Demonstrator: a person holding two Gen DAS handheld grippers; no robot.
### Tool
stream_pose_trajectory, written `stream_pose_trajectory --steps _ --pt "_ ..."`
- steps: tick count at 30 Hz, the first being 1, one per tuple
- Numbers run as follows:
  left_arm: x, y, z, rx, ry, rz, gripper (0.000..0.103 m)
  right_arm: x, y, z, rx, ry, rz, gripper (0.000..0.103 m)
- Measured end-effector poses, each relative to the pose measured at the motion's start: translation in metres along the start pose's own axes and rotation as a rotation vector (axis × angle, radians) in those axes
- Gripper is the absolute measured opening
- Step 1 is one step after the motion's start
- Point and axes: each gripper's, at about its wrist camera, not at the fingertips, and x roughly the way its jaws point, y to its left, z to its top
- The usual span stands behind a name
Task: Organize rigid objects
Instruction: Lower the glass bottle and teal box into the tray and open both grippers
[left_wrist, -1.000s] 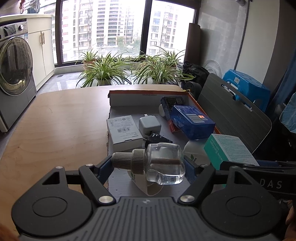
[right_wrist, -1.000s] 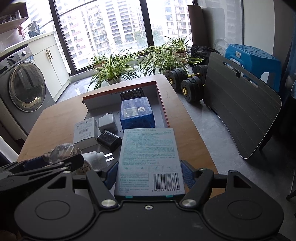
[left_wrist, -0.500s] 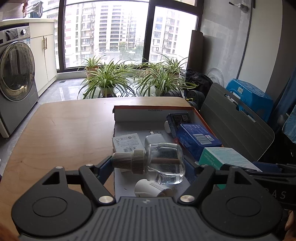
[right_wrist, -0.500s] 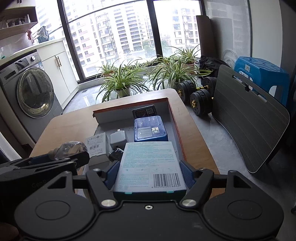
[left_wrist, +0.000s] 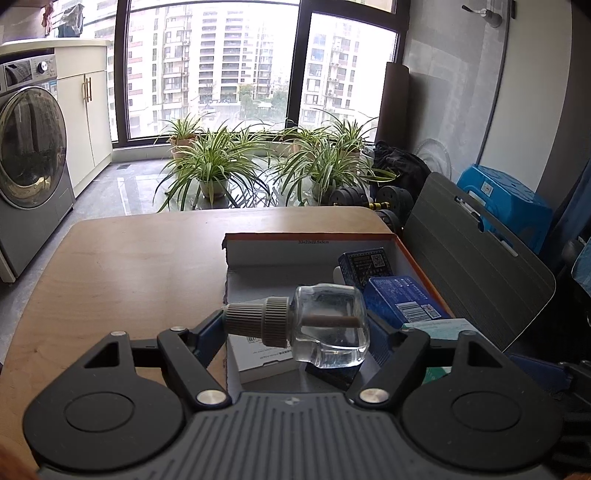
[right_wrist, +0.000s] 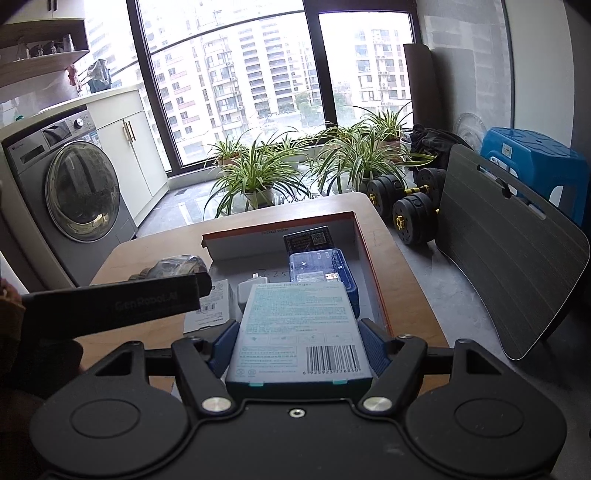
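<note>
My left gripper (left_wrist: 295, 328) is shut on a clear glass bottle (left_wrist: 328, 326) with a ribbed grey cap, held sideways above the near end of the shallow cardboard box (left_wrist: 288, 251). In the right wrist view my right gripper (right_wrist: 299, 339) is shut on a flat teal-and-white bandage box (right_wrist: 299, 328), lifted over the same cardboard box (right_wrist: 365, 258). The left gripper (right_wrist: 110, 302) with the bottle (right_wrist: 177, 266) shows at the left of that view. Inside the cardboard box lie a blue box (left_wrist: 402, 302), a dark box (left_wrist: 365, 262) and a white box (left_wrist: 258, 354).
The cardboard box sits on the right part of a wooden table (left_wrist: 129, 277). A washing machine (left_wrist: 29, 162) stands at the left, potted plants (left_wrist: 214, 166) by the window. A grey board (left_wrist: 476, 266), dumbbells (right_wrist: 406, 218) and a blue stool (right_wrist: 532, 162) stand right of the table.
Both grippers have drawn back and risen from the cardboard box, still gripping the bottle and the bandage box. The box's contents now sit lower and farther in both views.
</note>
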Motion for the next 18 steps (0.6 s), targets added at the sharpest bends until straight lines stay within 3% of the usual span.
stream_pose_trajectory --steps 18 --pt "0.029 -0.004 0.009 0.008 0.045 -0.019 0.079 0.012 0.005 -0.007 -0.015 0.015 -0.019 0.084"
